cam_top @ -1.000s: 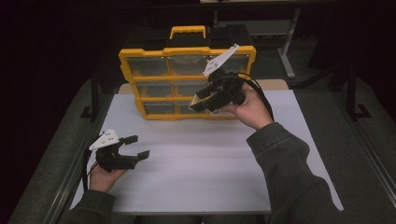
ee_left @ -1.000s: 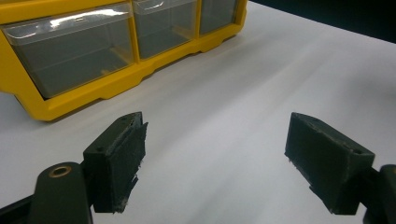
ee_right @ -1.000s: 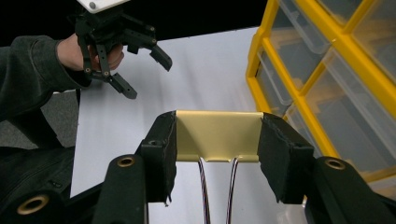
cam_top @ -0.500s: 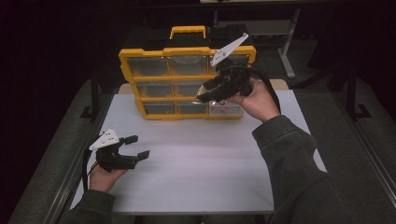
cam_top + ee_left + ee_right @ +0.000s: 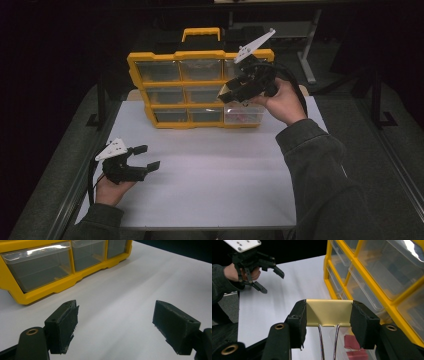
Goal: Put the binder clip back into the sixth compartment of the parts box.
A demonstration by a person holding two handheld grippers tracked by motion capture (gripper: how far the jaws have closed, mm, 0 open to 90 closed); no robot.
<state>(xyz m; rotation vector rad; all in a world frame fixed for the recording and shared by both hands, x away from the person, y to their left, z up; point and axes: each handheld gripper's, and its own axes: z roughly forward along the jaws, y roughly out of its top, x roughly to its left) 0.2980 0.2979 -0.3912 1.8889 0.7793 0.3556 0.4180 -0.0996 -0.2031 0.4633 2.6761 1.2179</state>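
Now | our right gripper (image 5: 328,325) pinches a gold binder clip (image 5: 328,313) by its ends, up beside the yellow drawer organizer (image 5: 200,55) | left gripper (image 5: 142,157) gapes wide, holding nothing | risk: we judge the smooth clip could twist free

This looks like a lab or workshop test bench. A white table (image 5: 210,175) stands in a dark room with metal frame legs (image 5: 306,55) behind, and a yellow parts organizer (image 5: 200,90) of clear drawers sits ahead of the jaws.
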